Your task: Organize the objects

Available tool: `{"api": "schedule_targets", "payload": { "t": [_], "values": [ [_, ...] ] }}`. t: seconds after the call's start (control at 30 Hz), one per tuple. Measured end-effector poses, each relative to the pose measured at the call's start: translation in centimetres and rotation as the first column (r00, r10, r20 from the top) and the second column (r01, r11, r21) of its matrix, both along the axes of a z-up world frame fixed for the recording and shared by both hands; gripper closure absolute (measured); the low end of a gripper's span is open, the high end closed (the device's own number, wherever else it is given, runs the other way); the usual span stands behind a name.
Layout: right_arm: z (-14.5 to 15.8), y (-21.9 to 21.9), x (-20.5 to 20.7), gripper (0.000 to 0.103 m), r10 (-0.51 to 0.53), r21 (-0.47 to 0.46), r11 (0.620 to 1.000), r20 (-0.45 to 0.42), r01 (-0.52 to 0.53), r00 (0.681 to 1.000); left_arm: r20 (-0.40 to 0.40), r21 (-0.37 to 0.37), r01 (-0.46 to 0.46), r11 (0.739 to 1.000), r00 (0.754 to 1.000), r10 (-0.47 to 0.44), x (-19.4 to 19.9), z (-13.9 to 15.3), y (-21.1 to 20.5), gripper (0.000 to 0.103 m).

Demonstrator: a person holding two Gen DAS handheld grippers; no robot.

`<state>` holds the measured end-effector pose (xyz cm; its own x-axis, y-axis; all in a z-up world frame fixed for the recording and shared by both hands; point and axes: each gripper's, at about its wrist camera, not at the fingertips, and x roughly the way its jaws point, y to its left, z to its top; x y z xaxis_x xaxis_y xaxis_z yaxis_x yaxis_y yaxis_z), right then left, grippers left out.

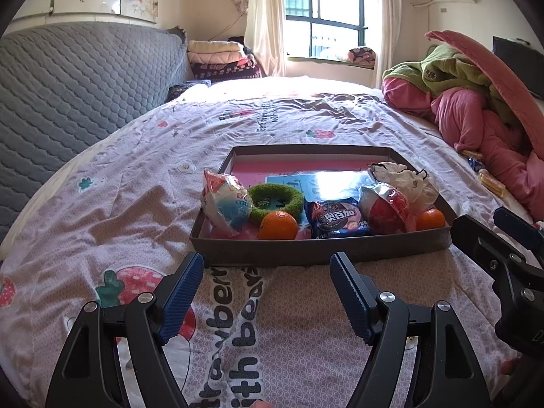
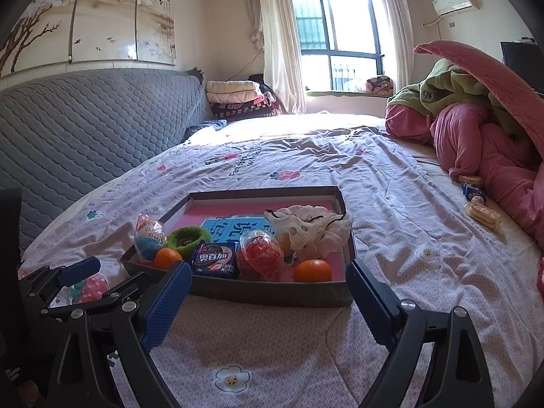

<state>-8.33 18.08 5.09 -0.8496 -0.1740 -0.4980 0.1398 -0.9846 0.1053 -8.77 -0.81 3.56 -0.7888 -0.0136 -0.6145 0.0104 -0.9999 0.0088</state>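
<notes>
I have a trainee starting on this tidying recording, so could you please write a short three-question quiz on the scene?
1. True or false: both grippers are holding something.
2. How many oranges lie in the tray?
3. Which sits between the front orange and the red egg-shaped packet: A green ring, B biscuit packet, C white cloth?

Key
1. False: the left gripper and right gripper are open and empty.
2. Three.
3. B, the biscuit packet.
</notes>
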Motion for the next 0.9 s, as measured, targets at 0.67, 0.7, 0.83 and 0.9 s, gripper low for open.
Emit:
{"api": "schedule_targets", "payload": {
  "t": [0.67,0.7,0.83,0.9],
  "values": [
    [-2.3,-0.6,3.2,0.011,0.060,0.013,0.998,0.074,-0.061,0.995,0.100,0.047,0.011,0.999,0.995,-0.015,2.9,-2.8,-0.8,0.025],
    [-2.4,-0.6,3.4,0.011,0.061,0.017,0.998,0.077,-0.062,0.995,0.100,0.039,0.006,0.999,0.995,-0.010,3.0,-3.0,-0.9,0.025],
    [-3.1,-0.7,3.9,0.011,0.070,0.027,0.997,0.096,-0.073,0.993,0.117,0.042,0.018,0.999,0.993,-0.023,3.2,-3.5,-0.8,0.025],
    [-3.4,-0.7,4.0,0.011,0.068,0.031,0.997,0.105,-0.071,0.992,0.121,0.042,0.027,0.999,0.992,-0.032,3.4,-3.6,-0.7,0.025]
  ]
}}
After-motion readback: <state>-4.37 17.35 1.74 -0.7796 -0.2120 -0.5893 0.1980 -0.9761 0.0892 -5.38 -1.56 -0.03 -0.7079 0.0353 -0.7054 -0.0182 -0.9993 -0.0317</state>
